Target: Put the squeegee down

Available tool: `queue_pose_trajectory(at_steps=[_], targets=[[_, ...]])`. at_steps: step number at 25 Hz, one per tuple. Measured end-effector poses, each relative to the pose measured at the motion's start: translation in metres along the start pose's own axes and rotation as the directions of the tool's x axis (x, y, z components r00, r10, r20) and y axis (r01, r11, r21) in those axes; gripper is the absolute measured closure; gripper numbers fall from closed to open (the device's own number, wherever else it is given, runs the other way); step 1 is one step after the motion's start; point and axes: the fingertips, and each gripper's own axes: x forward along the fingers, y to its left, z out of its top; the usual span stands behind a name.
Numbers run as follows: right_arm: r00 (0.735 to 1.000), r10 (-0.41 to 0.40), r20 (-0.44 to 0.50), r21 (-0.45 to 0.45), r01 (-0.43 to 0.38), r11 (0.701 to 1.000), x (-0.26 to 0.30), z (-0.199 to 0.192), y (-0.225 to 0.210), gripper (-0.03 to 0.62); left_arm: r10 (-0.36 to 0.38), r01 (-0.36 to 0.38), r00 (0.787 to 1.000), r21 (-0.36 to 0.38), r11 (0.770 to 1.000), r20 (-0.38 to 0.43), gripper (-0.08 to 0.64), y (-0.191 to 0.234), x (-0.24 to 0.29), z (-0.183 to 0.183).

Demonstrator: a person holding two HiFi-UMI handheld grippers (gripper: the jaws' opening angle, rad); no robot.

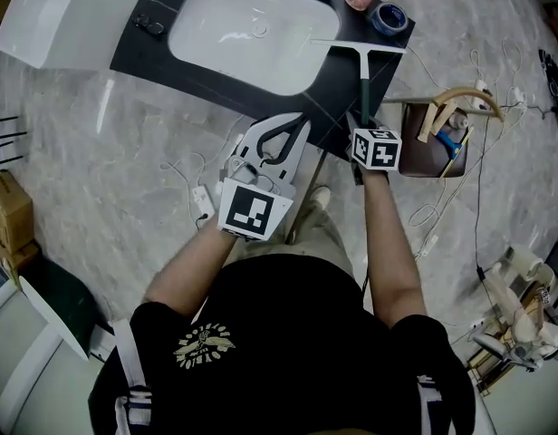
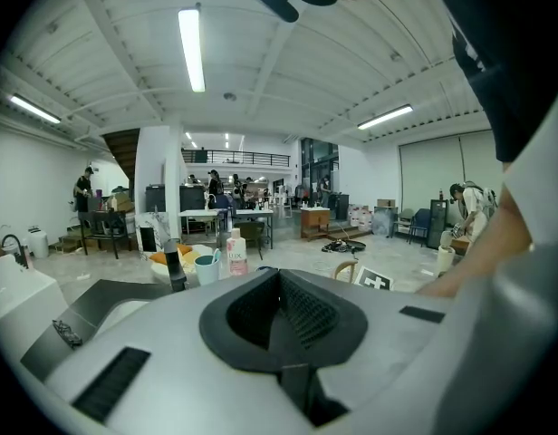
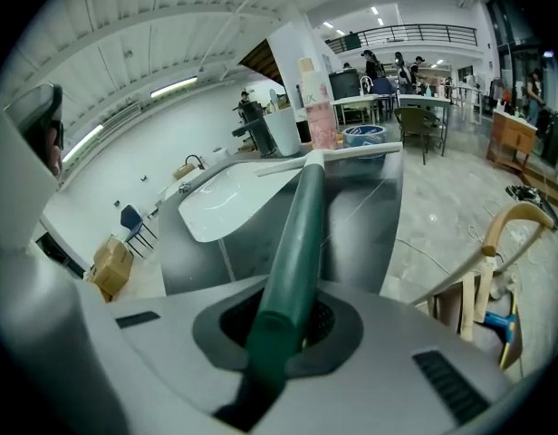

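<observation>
Right gripper (image 1: 363,127), jaws clamped on the green handle of the squeegee (image 1: 361,72), holds the blade over the dark counter (image 1: 216,80) beside the basin (image 1: 247,30); recommend lowering it flat and releasing only once fully supported.

Squeegee (image 3: 295,234) handle matt green plastic; basin (image 1: 234,34) glossy white (ceramic look); floor (image 1: 125,152) polished, marbled.

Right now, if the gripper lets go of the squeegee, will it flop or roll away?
Probably neither. The squeegee looks stiff: its green handle juts straight from the right gripper. Its wide crossbar would likely stop rolling.
</observation>
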Motion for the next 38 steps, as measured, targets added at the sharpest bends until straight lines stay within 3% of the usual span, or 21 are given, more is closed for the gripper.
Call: queue_pose_trajectory(at_steps=[6, 9, 11, 17, 22, 25, 29, 32, 38], targets=[[1.000, -0.016, 0.004, 0.028, 0.015, 0.999, -0.001, -0.003, -0.006, 0.553, 0.005, -0.005, 1.000, 0.007, 1.000, 0.010, 0.537, 0.001, -0.004, 0.007], [1.000, -0.023, 0.015, 0.018, 0.023, 1.000, -0.006, 0.000, -0.005, 0.393, -0.001, 0.001, 1.000, 0.009, 1.000, 0.021, 0.537, -0.004, -0.005, 0.012], [1.000, -0.021, 0.014, 0.010, 0.021, 1.000, -0.011, -0.002, -0.003, 0.359, -0.007, 0.007, 1.000, 0.002, 1.000, 0.014, 0.537, -0.009, -0.007, 0.012], [0.999, -0.046, 0.018, -0.099, 0.048, 0.994, -0.036, 0.000, 0.000, 0.342, 0.006, -0.006, 1.000, -0.004, 1.000, 0.011, 0.537, -0.016, -0.018, 0.017], [0.989, -0.029, 0.148, -0.191, 0.058, 0.980, -0.088, 0.024, 0.017, 0.342, 0.037, -0.038, 0.997, 0.016, 0.999, 0.062, 0.537, -0.015, -0.033, 0.038], [0.957, 0.010, 0.288, -0.247, 0.064, 0.967, -0.133, 0.047, 0.033, 0.348, 0.055, -0.058, 0.994, 0.026, 0.998, 0.098, 0.537, -0.020, -0.043, 0.053], [0.889, 0.042, 0.455, -0.300, 0.110, 0.947, -0.204, 0.077, 0.051, 0.479, 0.094, -0.102, 0.984, 0.045, 0.994, 0.152, 0.537, -0.027, -0.057, 0.074], [0.845, 0.067, 0.531, -0.339, 0.140, 0.930, -0.256, 0.092, 0.065, 0.540, 0.126, -0.139, 0.975, 0.060, 0.988, 0.182, 0.537, -0.031, -0.067, 0.088], [0.788, 0.080, 0.611, -0.373, 0.197, 0.907, -0.335, 0.102, 0.075, 0.564, 0.152, -0.170, 0.962, 0.060, 0.984, 0.225, 0.537, -0.056, -0.088, 0.113]])
